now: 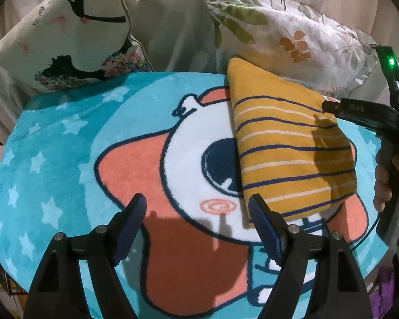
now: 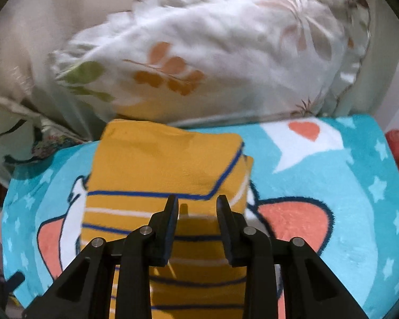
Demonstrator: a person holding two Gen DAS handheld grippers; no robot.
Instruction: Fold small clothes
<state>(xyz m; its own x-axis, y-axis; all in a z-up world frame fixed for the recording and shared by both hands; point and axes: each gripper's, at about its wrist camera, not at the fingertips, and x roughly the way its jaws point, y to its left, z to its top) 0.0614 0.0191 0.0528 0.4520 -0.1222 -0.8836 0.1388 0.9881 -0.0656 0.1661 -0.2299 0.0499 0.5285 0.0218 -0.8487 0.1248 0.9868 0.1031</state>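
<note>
On the round cartoon rug (image 1: 53, 143), toward its right side, lies the yellow striped garment (image 1: 292, 156), already gathered into a compact, thick packet with blue and white stripes running across it. Its far end reaches almost to the leaf-print pillow (image 1: 287, 40) leaning at the back; a second pillow with a dark figure printed on it (image 1: 74, 47) leans at the far left.

The left gripper (image 1: 196, 212) hovers over the near part of the rug, its jaws spread wide with nothing between them; its right finger sits just beside the packet's near corner, though whether it touches the cloth is hard to say. The right gripper (image 2: 196, 210) is poised above the near half of the garment, jaws partly open and empty, a strip of yellow cloth visible in the gap. From the left camera its body appears at the far right edge, held in a hand (image 1: 385, 178).

Judging by the layered edges seen from the right wrist camera, where an upper flap lies over a lower one, the folding looks mostly done. What seems left is at most a final fold or squaring-up and pressing flat, since the layers sit slightly askew at the right edge. That camera's background is blurred, so finer detail there cannot be read.
</note>
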